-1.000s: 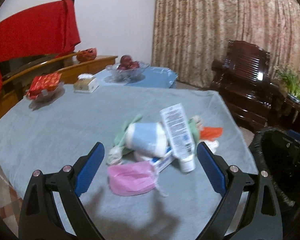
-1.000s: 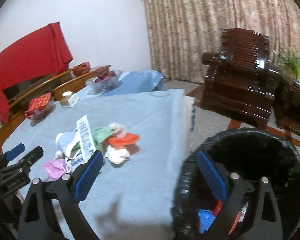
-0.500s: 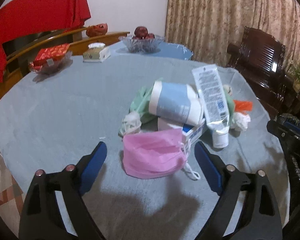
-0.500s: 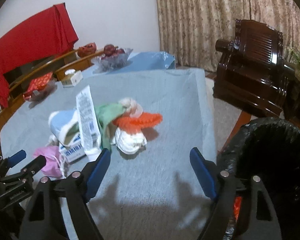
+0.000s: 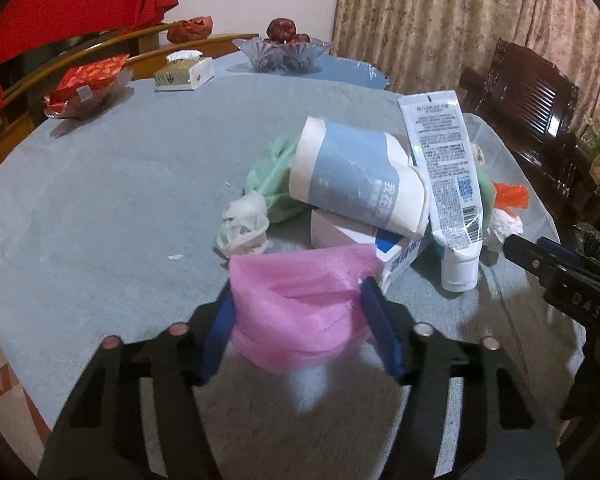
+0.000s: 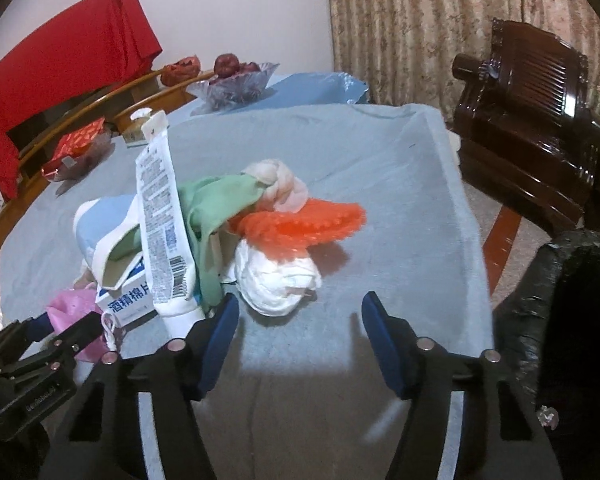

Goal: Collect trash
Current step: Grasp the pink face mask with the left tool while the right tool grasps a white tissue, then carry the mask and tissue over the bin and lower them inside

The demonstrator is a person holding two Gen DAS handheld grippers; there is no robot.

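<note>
left gripper [image 5: 300, 312] jaws just closing, pinching pink mask [image 5: 300, 312] | right gripper [image 6: 296, 332] closing, empty | squeeze firmly, lift your mask clear of box [image 5: 396, 252]

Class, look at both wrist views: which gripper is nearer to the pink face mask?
Left. The left gripper has just been closing around the pink face mask; the right gripper hangs further along, before the white wad.

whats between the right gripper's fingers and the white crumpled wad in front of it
Only bare grey tablecloth, seen in the right wrist view: the right gripper, jaws just closing with nothing between them, sits just short of the white wad.
</note>
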